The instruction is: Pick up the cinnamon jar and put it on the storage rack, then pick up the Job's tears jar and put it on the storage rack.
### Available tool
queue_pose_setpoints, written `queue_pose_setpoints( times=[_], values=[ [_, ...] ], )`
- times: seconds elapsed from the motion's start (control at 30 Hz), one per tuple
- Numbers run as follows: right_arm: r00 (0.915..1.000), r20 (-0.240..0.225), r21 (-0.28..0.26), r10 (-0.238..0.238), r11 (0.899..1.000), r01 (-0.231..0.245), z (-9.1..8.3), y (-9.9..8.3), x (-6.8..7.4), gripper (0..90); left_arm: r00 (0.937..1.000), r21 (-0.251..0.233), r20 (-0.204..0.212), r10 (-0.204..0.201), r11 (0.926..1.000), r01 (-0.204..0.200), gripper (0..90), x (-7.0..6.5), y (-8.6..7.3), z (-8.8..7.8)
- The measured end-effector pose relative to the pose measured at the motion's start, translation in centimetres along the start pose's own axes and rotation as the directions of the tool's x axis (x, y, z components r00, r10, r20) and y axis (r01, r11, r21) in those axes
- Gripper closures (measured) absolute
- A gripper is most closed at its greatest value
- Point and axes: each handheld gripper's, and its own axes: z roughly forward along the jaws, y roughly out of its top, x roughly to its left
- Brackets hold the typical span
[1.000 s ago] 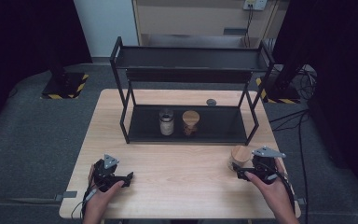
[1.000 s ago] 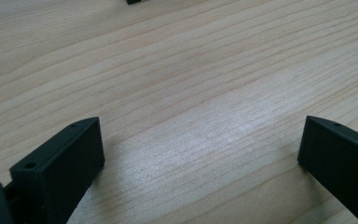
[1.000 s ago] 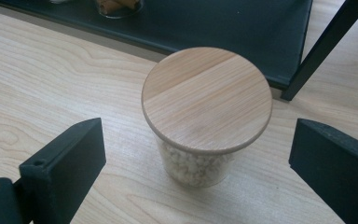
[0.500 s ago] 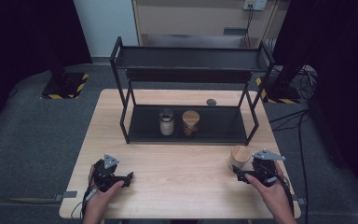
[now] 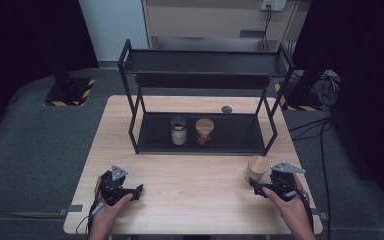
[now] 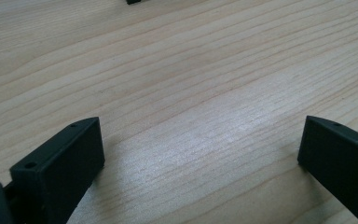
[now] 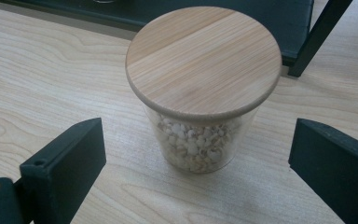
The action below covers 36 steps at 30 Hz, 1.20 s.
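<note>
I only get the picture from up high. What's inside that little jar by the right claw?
Observer: The jar holds small pale bits, like beans or grains, under a flat wooden lid.
Operator: Is the claw squeezing it?
Observer: No. The right claw is open, with its jaws apart on either side and the jar just ahead of them, untouched.
Operator: What about the other claw?
Observer: The left claw is open too, with bare wooden table between its jaws.
</note>
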Motion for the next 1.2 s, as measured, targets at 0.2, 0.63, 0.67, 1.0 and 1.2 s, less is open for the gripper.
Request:
queue_pose_setpoints(
  times=[0.2, 0.63, 0.67, 1.0, 1.2],
  values=[
    [1.0, 0.002, 0.004, 0.003, 1.0, -0.003, 0.1, -0.3, -0.1, 3.8, 1.0, 0.0, 0.0, 0.0, 1.0, 0.0, 0.0, 0.0, 0.0, 0.0],
    [1.0, 0.003, 0.006, -0.002, 1.0, 0.002, 1.0, 0.2, 0.1, 4.3, 1.0, 0.0, 0.0, 0.0, 1.0, 0.0, 0.0, 0.0, 0.0, 0.0],
    [1.0, 0.004, 0.006, -0.004, 1.0, 0.004, 1.2, 0.3, 0.1, 4.4, 1.0, 0.0, 0.0, 0.0, 1.0, 0.0, 0.0, 0.0, 0.0, 0.0],
    [0.9997, 0.021, 0.007, -0.01, 1.0, 0.01, 2.2, 1.3, 0.2, 5.6, 1.0, 0.0, 0.0, 0.0, 1.0, 0.0, 0.0, 0.0, 0.0, 0.0],
    [0.9995, 0.031, 0.0, -0.008, 1.0, 0.008, 2.6, 1.5, 0.2, 7.7, 1.0, 0.0, 0.0, 0.0, 1.0, 0.0, 0.0, 0.0, 0.0, 0.0]
  ],
)
